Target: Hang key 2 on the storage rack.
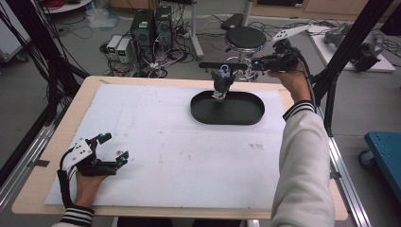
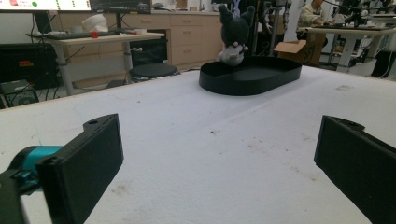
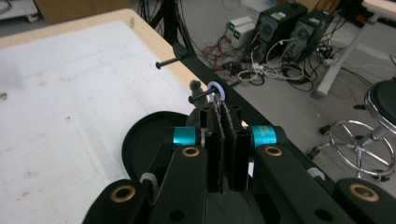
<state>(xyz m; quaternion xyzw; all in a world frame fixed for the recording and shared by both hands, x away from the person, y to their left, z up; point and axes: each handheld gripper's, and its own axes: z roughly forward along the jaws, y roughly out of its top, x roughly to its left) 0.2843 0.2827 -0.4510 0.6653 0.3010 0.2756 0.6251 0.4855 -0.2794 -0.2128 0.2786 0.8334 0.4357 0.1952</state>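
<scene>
Right claw (image 1: 227, 66) clamped on ring loop (image 3: 216, 90) of plush toy (image 1: 222, 84), dangling it over black tray (image 1: 227, 108), likely to hang it on peg (image 3: 201, 95). Left claw (image 1: 113, 147) wide open, idle on surface (image 1: 189, 156).

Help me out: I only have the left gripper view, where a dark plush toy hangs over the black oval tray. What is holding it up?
Observer: The right gripper, its jaws shut on the pale ring at the top of the plush toy.
Reviewer: Is that ring hooked on anything?
Observer: It sits at a black peg that sticks out from a bar along the far edge of the table. I cannot tell whether it is threaded on.
Reviewer: Any other pegs?
Observer: Yes, a second peg farther along the bar, bare.
</scene>
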